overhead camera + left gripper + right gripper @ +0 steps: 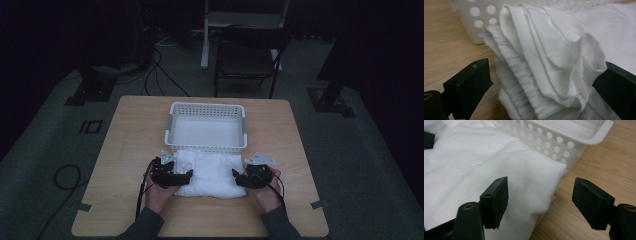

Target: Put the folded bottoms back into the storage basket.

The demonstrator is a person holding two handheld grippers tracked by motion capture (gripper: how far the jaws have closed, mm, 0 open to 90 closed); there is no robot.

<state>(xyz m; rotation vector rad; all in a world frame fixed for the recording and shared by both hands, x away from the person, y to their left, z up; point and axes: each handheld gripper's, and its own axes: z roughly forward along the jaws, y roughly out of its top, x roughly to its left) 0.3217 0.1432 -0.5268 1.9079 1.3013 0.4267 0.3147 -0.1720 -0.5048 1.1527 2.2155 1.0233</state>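
A folded white cloth (210,172) lies on the wooden table just in front of a white perforated basket (207,106). My left gripper (189,175) is at the cloth's left edge. In the left gripper view the bunched folds of the cloth (544,57) sit between the wide-apart jaws of this gripper (544,85), the right jaw against the fabric and the left one a little clear of it. My right gripper (235,176) is at the cloth's right edge. Its own view shows it (540,200) open, straddling the corner of the cloth (499,162) without pressing on it.
The basket (564,142) stands directly behind the cloth, touching its far edge, and its wall (474,22) rises close to the left gripper. Bare tabletop (135,130) lies to either side. A chair and stands are on the floor beyond the table.
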